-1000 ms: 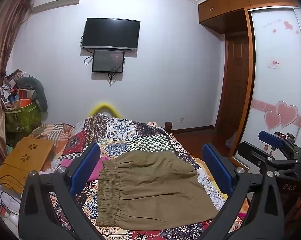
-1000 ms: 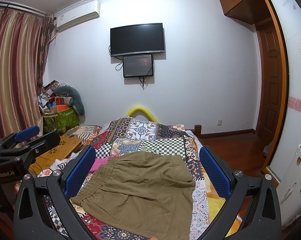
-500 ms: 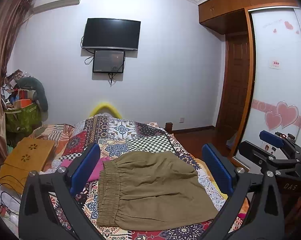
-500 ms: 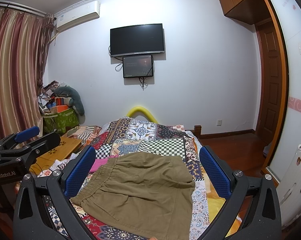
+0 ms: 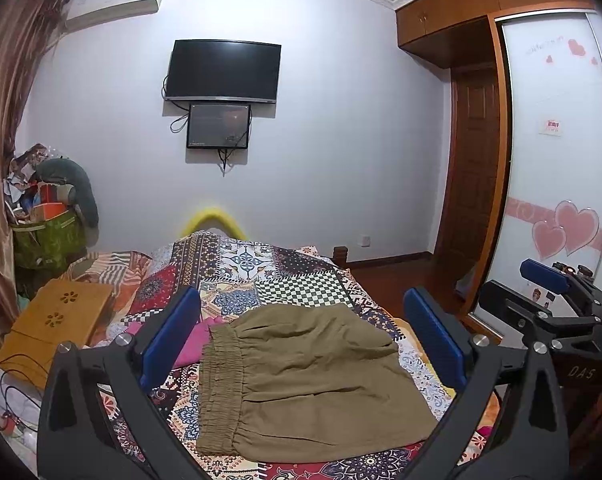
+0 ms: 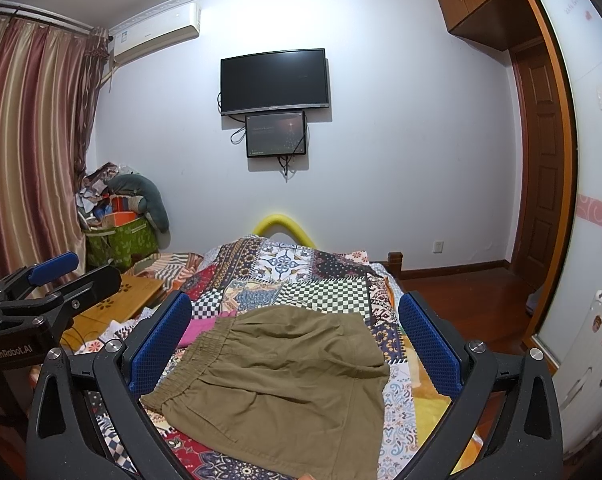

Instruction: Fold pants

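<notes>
1. The olive-brown pants point(image 5: 309, 376) are laid flat on the patchwork quilt point(image 5: 261, 272) of a bed, with the elastic waistband point(image 5: 217, 388) turned toward the left side and the leg ends toward the right.
2. In the left wrist view, the left gripper point(image 5: 301, 344) is held above the near end of the bed with its blue-padded fingers point(image 5: 169, 336) spread wide; nothing is held between them, and the pants are seen through the gap.
3. In the right wrist view, the right gripper point(image 6: 297, 344) is likewise spread wide and empty, and the pants point(image 6: 277, 384) are framed between its two fingers point(image 6: 161, 340).
4. Neither gripper is seen touching the cloth.
5. Each gripper is caught at the edge of the other's view: the right one point(image 5: 549, 300) at the far right, the left one point(image 6: 49, 292) at the far left.
6. A pink cloth point(image 5: 197, 340) is seen lying on the quilt just beside the waistband, partly hidden behind the left finger.
7. A wooden lap table point(image 5: 57, 324) is placed at the left of the bed.
8. A dark television point(image 6: 273, 80) is mounted on the far wall, with a smaller screen point(image 6: 275, 134) just below it.
</notes>
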{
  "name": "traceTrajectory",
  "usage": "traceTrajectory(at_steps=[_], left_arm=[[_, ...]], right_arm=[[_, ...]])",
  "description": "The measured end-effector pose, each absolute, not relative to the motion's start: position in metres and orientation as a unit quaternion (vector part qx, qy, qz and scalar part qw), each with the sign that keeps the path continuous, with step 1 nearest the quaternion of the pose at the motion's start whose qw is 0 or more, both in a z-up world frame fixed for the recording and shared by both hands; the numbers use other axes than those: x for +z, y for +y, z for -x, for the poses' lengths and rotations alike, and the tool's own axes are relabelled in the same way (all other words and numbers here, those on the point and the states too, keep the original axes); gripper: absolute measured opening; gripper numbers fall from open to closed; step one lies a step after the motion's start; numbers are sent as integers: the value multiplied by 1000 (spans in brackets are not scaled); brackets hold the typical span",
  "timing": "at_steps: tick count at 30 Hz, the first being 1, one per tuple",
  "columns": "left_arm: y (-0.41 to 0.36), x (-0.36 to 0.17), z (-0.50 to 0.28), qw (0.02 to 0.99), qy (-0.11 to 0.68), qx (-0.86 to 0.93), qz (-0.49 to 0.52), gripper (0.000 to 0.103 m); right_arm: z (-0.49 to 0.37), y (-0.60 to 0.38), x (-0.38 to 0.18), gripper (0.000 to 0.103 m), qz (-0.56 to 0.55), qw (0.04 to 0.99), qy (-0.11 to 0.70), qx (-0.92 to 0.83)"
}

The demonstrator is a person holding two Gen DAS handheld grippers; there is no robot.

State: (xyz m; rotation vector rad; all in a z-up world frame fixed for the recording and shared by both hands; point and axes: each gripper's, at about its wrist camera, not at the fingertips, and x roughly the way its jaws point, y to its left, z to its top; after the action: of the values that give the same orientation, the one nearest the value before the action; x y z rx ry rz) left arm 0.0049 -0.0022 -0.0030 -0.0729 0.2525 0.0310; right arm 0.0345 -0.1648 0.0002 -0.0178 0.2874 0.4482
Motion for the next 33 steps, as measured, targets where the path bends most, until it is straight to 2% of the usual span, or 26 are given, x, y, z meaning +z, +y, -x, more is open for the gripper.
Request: traceTrajectory(at_steps=[18, 33], left_arm=[[5, -13, -26, 988, 147, 36, 14, 103], [61, -88, -125, 959, 281, 49, 6, 103]], right_arm=[[-58, -167, -17, 103, 38, 968, 164, 188], [-124, -199, -69, 103, 51, 952, 269, 136]])
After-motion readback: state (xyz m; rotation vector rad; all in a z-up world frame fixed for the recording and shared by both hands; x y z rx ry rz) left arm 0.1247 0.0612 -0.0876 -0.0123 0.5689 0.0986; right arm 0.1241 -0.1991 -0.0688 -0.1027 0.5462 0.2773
